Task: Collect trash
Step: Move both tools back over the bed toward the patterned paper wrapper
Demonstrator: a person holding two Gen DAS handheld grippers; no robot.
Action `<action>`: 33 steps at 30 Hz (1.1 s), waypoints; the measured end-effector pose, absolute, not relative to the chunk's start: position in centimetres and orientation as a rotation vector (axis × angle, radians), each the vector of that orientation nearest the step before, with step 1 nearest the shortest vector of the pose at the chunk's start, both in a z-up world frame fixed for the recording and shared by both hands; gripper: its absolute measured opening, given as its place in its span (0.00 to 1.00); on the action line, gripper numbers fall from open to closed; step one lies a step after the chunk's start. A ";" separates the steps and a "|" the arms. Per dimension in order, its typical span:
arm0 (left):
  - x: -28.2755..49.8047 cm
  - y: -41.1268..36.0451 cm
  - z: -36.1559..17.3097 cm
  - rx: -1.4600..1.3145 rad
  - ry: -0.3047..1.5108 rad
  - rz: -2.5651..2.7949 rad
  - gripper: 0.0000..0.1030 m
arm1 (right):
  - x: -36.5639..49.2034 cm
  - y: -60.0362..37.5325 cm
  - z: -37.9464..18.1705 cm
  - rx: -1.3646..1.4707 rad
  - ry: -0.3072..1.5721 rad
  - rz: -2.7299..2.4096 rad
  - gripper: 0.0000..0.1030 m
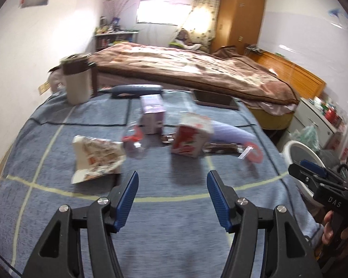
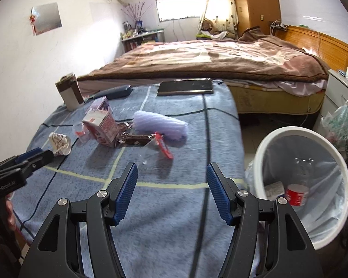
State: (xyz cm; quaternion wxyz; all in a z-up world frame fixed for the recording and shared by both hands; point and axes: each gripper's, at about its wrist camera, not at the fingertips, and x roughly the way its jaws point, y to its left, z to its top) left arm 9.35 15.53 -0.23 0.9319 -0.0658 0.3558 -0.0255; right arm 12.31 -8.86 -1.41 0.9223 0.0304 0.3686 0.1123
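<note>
Left wrist view shows your left gripper (image 1: 172,180) spread wide and holding nothing, above the blue blanket (image 1: 162,220). Far of it lie a crumpled wrapper (image 1: 96,158), a red carton (image 1: 189,136) and a clear cup (image 1: 133,142). Your right gripper (image 2: 171,173) is equally wide and bare, with the white bin (image 2: 290,132) on its right holding a red can (image 2: 297,194).

This is a bedroom in a home. A big bed (image 2: 220,62) with a brown blanket (image 1: 192,69) has a wooden headboard (image 2: 317,44). A tall wooden wardrobe (image 1: 241,16) stands in the corner by a window (image 2: 181,7) with a curtain (image 2: 220,7). A teddy bear (image 2: 208,26) sits by the bed.
</note>
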 end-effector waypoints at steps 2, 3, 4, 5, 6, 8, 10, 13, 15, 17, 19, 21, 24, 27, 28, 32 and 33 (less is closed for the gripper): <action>9.5 16.9 -0.5 -0.141 0.728 -0.031 0.62 | 13.0 -8.1 -1.9 0.064 0.773 0.242 0.61; 9.6 17.4 -0.7 -0.141 0.732 -0.022 0.62 | 13.3 -7.7 -2.2 0.064 0.786 0.250 0.61; 9.7 18.0 -0.9 -0.141 0.737 -0.013 0.62 | 13.4 -7.4 -2.4 0.063 0.794 0.259 0.61; 9.9 18.7 -1.1 -0.142 0.741 -0.003 0.62 | 13.6 -7.0 -2.6 0.060 0.802 0.272 0.61; 10.1 19.2 -1.2 -0.146 0.745 0.006 0.62 | 13.9 -6.5 -2.9 0.055 0.815 0.277 0.61; 10.4 20.2 -1.4 -0.153 0.747 0.026 0.63 | 14.5 -5.8 -3.3 0.054 0.832 0.278 0.61; 10.7 21.4 -1.9 -0.165 0.758 0.046 0.64 | 15.0 -5.4 -3.7 0.057 0.848 0.266 0.61; 11.3 22.9 -2.8 -0.180 0.785 0.069 0.65 | 15.7 -4.8 -3.9 0.054 0.864 0.255 0.61; 11.5 23.9 -3.4 -0.193 0.798 0.086 0.65 | 16.1 -4.5 -3.9 0.048 0.866 0.245 0.61; 11.7 24.6 -3.7 -0.211 0.800 0.081 0.65 | 16.5 -4.2 -3.9 0.049 0.867 0.239 0.61; 12.1 25.1 -4.0 -0.225 0.805 0.083 0.65 | 17.0 -4.0 -4.0 0.050 0.876 0.228 0.61; 12.6 25.4 -4.5 -0.238 0.830 0.084 0.65 | 17.5 -3.7 -4.1 0.043 0.879 0.215 0.61; 13.0 25.1 -5.1 -0.273 0.859 0.023 0.65 | 17.7 -3.6 -4.1 0.042 0.879 0.207 0.61; 13.1 23.7 -5.3 -0.250 0.866 -0.021 0.65 | 17.8 -3.8 -4.2 0.039 0.883 0.189 0.61; 13.2 23.2 -5.3 -0.249 0.868 -0.034 0.65 | 17.9 -3.9 -4.2 0.040 0.885 0.186 0.61; 12.8 20.6 -4.8 -0.235 0.861 -0.142 0.65 | 18.0 -4.3 -4.2 0.042 0.885 0.156 0.61; 12.5 19.8 -4.5 -0.219 0.853 -0.183 0.65 | 18.0 -4.4 -4.1 0.047 0.885 0.155 0.61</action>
